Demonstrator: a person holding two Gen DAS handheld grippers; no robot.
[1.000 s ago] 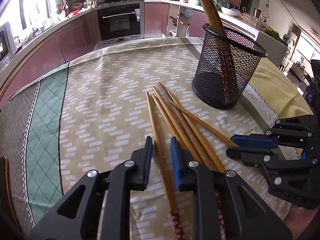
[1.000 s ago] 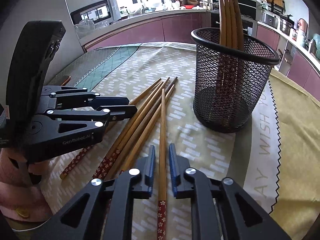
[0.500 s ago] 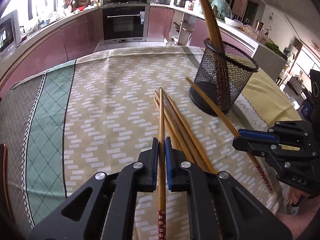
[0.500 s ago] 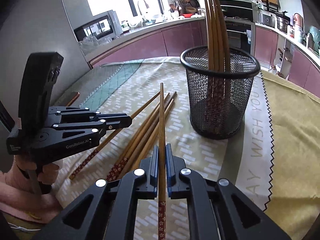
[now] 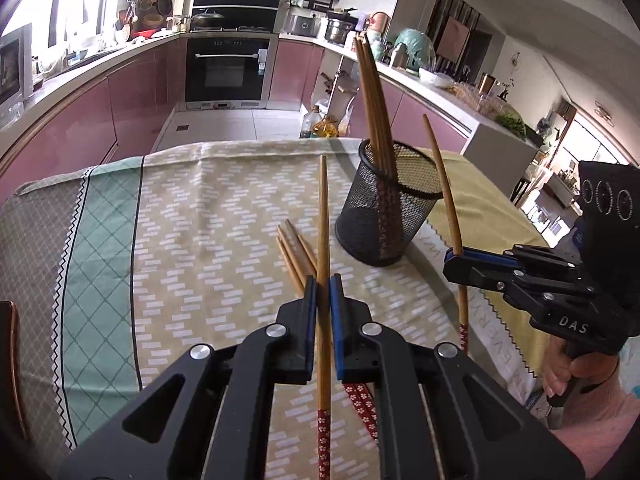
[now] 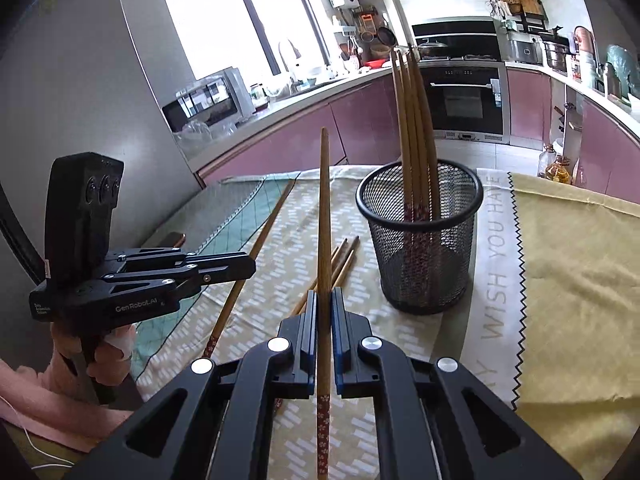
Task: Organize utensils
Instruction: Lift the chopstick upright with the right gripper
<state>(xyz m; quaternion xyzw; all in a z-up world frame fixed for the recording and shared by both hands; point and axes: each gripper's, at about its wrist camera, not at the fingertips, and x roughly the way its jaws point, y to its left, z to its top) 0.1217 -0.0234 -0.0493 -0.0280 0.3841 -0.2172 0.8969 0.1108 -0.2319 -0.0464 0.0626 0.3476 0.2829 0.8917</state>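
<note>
My left gripper [image 5: 323, 280] is shut on a wooden chopstick [image 5: 323, 220] with a red flowered end, held above the table and pointing away. My right gripper [image 6: 324, 294] is shut on another such chopstick [image 6: 323, 208], also lifted. Each gripper shows in the other's view, the right gripper [image 5: 454, 258] with its chopstick tilted up beside the cup, the left gripper [image 6: 250, 266] at the left. A black mesh cup [image 5: 388, 204], also in the right wrist view [image 6: 420, 240], stands upright and holds several chopsticks. A few loose chopsticks [image 5: 294, 258] lie on the tablecloth in front of the cup.
The table wears a patterned cloth [image 5: 200, 220] with a green band at the left and a yellow cloth [image 6: 572, 280] at the right. Kitchen counters, purple cabinets and an oven [image 5: 228, 68] lie beyond the table's far edge.
Both grippers closed on a chopstick each, then lifted them off the table. Both views have risen and pulled back from the cup, and fewer chopsticks lie on the cloth.
</note>
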